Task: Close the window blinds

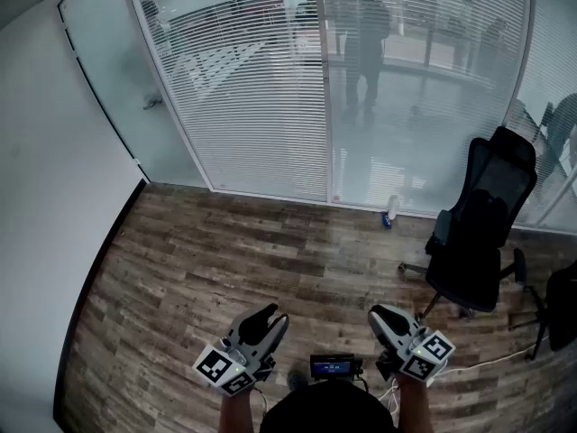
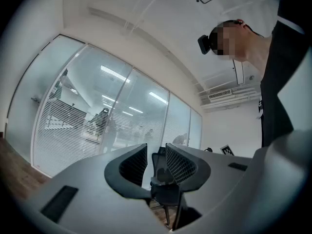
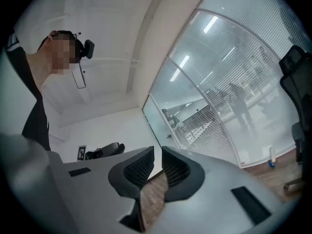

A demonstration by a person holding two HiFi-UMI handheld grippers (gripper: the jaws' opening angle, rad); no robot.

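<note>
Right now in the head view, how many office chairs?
2. One black chair stands at right, by the glass wall; a second chair is cut off at the right edge beside it. Others may be out of frame.

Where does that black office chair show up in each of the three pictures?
Head view: black office chair at the right, on the wood floor.
Left gripper view: chair low centre, framed by the left tool.
Right gripper view: chair at the far right edge, cut off.
Shared landmark: the glass wall with blinds.

No legible text, label, brand or number in any view.
</note>
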